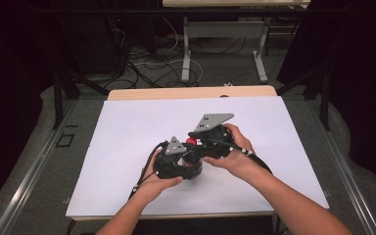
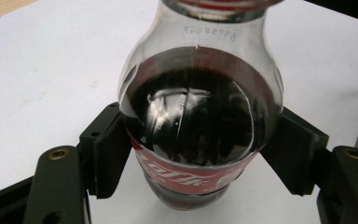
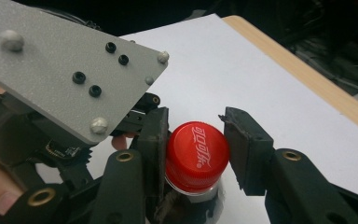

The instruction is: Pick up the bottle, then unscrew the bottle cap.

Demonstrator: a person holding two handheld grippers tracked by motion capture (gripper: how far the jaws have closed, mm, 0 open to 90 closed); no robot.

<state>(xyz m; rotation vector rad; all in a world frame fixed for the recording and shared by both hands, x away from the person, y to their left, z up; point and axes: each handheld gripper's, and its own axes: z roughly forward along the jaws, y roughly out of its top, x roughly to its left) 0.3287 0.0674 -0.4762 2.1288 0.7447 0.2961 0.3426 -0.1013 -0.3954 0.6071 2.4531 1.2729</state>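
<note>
Upright on the white sheet (image 1: pixel 127 147), near its middle: a cola bottle (image 2: pixel 200 126), long axis vertical, red cap (image 3: pixel 196 156) pointing straight up, base down on the paper. Clamped around the bottle's dark, liquid-filled body just above the red label (image 2: pixel 186 179), on opposite sides: the black pads (image 2: pixel 109 149) of the left gripper (image 2: pixel 200 154), pinching the bottle from the side, level with the sheet. Above it, at the bottle's top: the right gripper (image 3: pixel 196 149), jaws drawn in around the cap, one pad pressed flat against the cap's side, the other at its opposite edge, contact there hard to judge. In the high view, both grippers huddled together over the sheet's centre, left gripper (image 1: pixel 176 164) lower and nearer the person, right gripper (image 1: pixel 210 137) just beyond the bottle, red cap (image 1: pixel 191 142) visible between them. Grey three-cornered plates atop each. Beyond the sheet, a strip of wooden tabletop (image 1: pixel 191 93).
</note>
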